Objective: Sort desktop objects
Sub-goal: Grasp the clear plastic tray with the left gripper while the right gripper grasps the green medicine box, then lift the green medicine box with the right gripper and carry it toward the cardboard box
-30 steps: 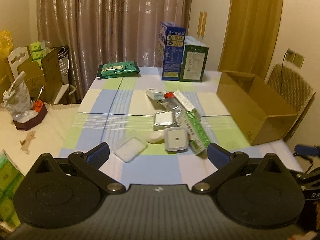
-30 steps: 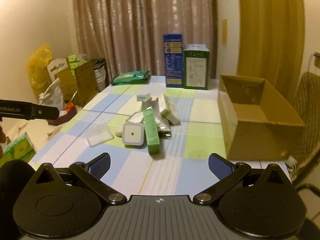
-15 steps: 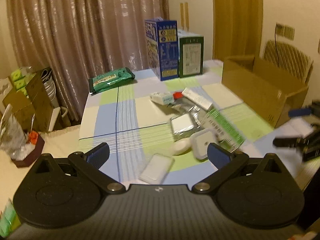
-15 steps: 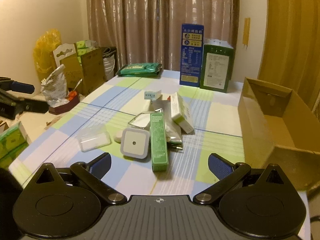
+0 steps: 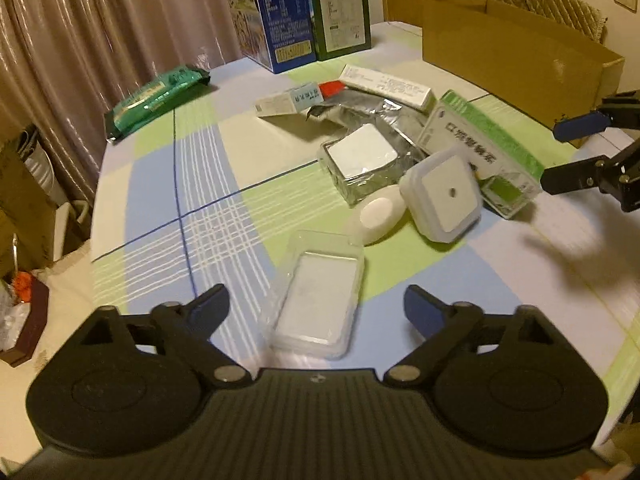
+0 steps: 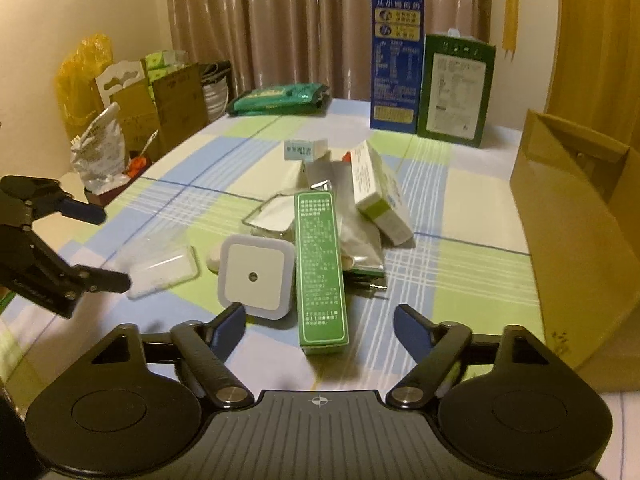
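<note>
A pile of small items lies mid-table. In the left wrist view my left gripper [image 5: 316, 312] hangs low over a clear plastic case [image 5: 320, 296], which lies between its closing jaws; the pads do not touch it. Beside the case are a white oval soap [image 5: 380, 212] and a white square night light [image 5: 442, 196]. In the right wrist view my right gripper [image 6: 320, 330] is closing too, the near end of a long green box [image 6: 320, 264] lying between its fingers without contact. The night light [image 6: 254, 276] sits just left of that box.
An open cardboard box [image 5: 512, 52] stands on the table's right side. A blue carton [image 6: 396, 60] and a green carton [image 6: 456, 88] stand at the back, a green wipes pack [image 6: 280, 98] beside them. Bags and boxes [image 6: 120, 120] crowd the floor to the left.
Both grippers have come down and closer to the pile, and their jaws have narrowed. The left view has rolled, so the table looks tilted.
</note>
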`<state>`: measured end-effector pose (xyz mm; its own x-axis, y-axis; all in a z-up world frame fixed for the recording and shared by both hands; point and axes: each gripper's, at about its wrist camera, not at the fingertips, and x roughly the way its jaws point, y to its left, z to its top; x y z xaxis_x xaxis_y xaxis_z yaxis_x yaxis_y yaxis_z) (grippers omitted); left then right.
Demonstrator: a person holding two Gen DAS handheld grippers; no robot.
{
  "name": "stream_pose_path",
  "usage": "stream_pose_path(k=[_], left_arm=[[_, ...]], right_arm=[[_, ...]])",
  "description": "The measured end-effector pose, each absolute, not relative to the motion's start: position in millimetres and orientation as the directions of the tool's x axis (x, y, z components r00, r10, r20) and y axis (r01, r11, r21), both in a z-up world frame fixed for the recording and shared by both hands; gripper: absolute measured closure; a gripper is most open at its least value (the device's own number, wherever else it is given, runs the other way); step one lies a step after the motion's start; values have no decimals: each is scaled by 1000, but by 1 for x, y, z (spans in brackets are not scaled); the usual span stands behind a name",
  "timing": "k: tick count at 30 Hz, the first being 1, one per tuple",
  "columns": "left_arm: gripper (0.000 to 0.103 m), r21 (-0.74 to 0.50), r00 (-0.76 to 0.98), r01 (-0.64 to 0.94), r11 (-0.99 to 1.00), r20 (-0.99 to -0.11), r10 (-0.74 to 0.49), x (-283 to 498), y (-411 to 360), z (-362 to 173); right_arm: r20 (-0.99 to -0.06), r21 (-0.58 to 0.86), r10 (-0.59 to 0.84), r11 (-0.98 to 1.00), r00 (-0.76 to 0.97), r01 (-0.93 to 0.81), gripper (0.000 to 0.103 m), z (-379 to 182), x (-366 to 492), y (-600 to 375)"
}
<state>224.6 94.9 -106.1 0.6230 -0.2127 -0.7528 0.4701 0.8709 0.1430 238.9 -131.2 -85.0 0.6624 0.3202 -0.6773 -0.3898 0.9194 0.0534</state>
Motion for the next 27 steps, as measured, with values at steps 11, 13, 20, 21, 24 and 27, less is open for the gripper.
stream_pose_path(k=[11, 13, 20, 21, 24, 27], left_arm=[[33, 137, 592, 503, 854, -774, -225, 251, 92, -132], [42, 130, 589, 493, 860, -778, -220, 253, 93, -134], [50, 112, 558, 487, 866, -803, -210, 253, 87, -133], [50, 109, 553, 488, 866, -806, -210, 252, 85, -130], [51, 116, 549, 492, 863, -810, -205, 249, 77, -119], [51, 106, 557, 491, 864, -802, -218, 245, 69, -102]], right_arm=[[-701, 55, 318, 917, 639, -396, 62, -108, 271, -122], [-704, 64, 318, 919, 634, -390, 71, -110, 275, -122], [-711, 63, 305, 925, 634, -375, 76, -105, 264, -133], [-711, 59, 299, 928, 636, -369, 76, -103, 261, -137], [-719, 67, 278, 940, 638, -334, 76, -97, 248, -152], [-726, 70, 248, 954, 642, -290, 76, -90, 232, -171]])
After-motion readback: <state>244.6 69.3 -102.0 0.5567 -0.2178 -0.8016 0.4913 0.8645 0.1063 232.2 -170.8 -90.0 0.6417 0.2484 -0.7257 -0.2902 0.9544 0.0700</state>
